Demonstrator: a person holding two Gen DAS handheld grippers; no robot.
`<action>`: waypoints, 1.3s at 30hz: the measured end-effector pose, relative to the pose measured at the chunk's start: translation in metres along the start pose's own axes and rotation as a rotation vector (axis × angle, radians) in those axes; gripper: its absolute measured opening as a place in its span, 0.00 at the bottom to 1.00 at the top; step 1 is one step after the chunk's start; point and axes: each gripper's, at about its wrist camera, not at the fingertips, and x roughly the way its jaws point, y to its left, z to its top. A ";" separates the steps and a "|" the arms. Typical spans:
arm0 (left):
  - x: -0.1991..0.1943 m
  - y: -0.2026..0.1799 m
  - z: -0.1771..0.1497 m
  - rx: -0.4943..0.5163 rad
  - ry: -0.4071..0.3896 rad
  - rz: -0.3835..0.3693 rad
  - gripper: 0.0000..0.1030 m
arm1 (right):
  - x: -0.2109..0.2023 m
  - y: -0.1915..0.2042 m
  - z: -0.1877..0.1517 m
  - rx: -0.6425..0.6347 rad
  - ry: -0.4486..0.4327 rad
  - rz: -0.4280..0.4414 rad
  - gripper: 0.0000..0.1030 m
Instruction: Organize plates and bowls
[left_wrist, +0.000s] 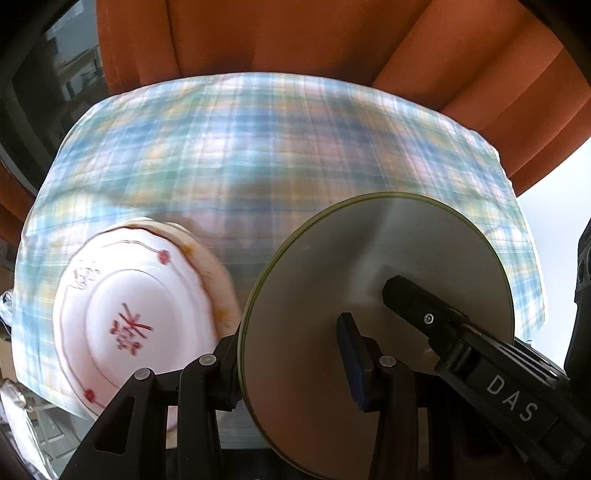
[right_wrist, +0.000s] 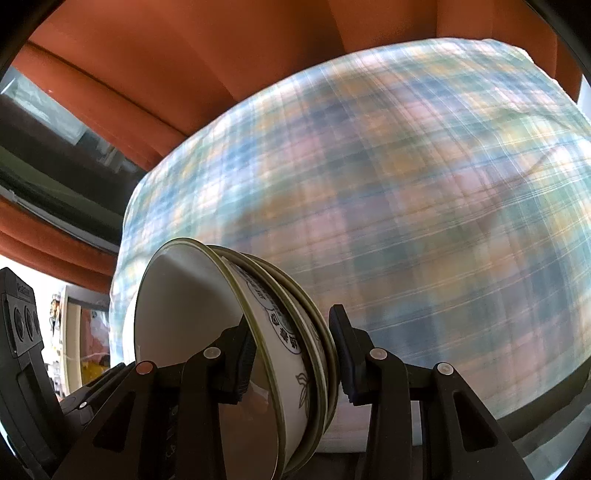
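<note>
A stack of nested white bowls (right_wrist: 291, 332) with green rims and blue markings hangs tilted on its side above the table. My right gripper (right_wrist: 293, 343) is shut on its wall, one finger inside the top bowl and one outside. In the left wrist view the top bowl's grey inside (left_wrist: 351, 277) faces me. My left gripper (left_wrist: 291, 354) is shut on the opposite rim in the same way. One of the right gripper's fingers (left_wrist: 417, 306) reaches into the bowl from the right. A white plate with red characters (left_wrist: 136, 321) lies on the cloth at the left, apparently on another plate.
A blue and pastel plaid tablecloth (left_wrist: 277, 147) covers the table (right_wrist: 406, 184); it looks blurred. Orange upholstery (left_wrist: 295, 37) rises behind the table's far edge. Crumpled foil (left_wrist: 14, 398) shows past the table's left edge.
</note>
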 end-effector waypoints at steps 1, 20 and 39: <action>-0.003 0.006 0.001 -0.002 -0.004 -0.008 0.41 | 0.000 0.007 0.000 -0.005 -0.006 -0.005 0.40; -0.038 0.123 0.000 -0.006 -0.033 -0.059 0.41 | 0.023 0.121 -0.022 -0.041 -0.050 -0.049 0.40; -0.024 0.188 -0.016 -0.084 0.076 -0.079 0.41 | 0.072 0.172 -0.052 -0.043 0.062 -0.077 0.40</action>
